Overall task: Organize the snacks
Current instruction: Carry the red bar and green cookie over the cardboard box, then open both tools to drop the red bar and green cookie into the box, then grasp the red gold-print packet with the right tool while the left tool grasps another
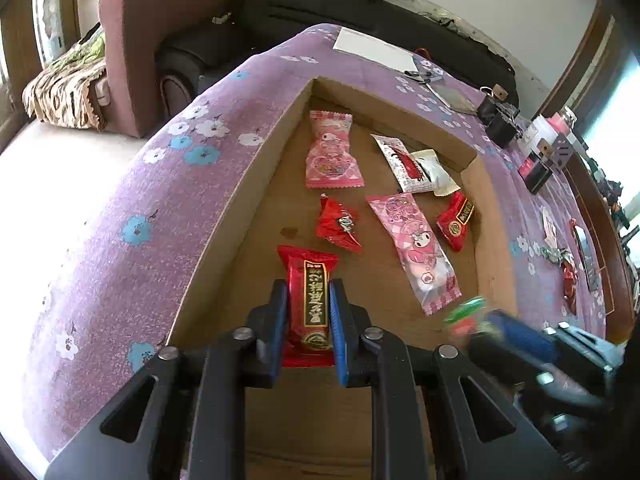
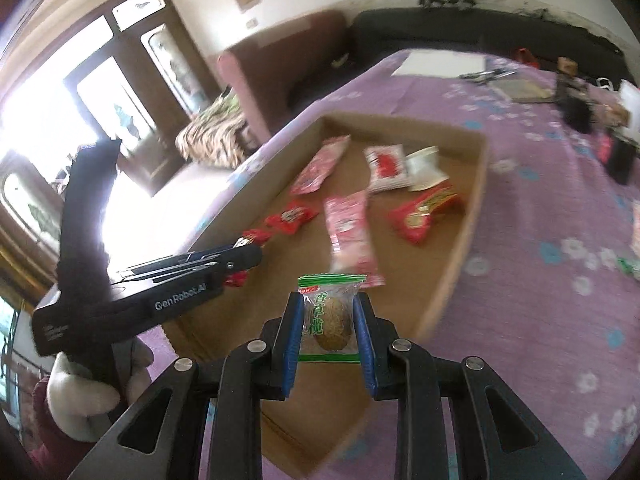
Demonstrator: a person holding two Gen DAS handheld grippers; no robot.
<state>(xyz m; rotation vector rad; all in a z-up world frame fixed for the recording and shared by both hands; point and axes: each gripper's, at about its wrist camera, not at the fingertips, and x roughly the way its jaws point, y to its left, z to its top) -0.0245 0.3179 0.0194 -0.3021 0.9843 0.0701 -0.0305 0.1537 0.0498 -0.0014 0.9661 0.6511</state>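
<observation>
A shallow cardboard box (image 1: pixel 256 204) (image 2: pixel 460 256) lies on a purple flowered cloth and holds several wrapped snacks, pink, white and red. My left gripper (image 1: pixel 308 292) is shut on a long red snack bar (image 1: pixel 310 296) over the box's near left part. In the right wrist view my right gripper (image 2: pixel 328 304) is shut on a clear green-edged packet with a brown olive (image 2: pixel 330 320), held over the box's near edge. The left gripper (image 2: pixel 244 258) shows there from the side, a gloved hand (image 2: pixel 80 396) holding it. The right gripper (image 1: pixel 472 320) appears blurred at the lower right of the left wrist view.
Loose snacks (image 1: pixel 568 276) lie on the cloth right of the box. White paper (image 1: pixel 372 50), scissors (image 1: pixel 424 76), black blocks (image 1: pixel 500 124) and small items sit at the table's far side. A brown armchair (image 1: pixel 160 40) and black sofa (image 1: pixel 320 4) stand beyond the table.
</observation>
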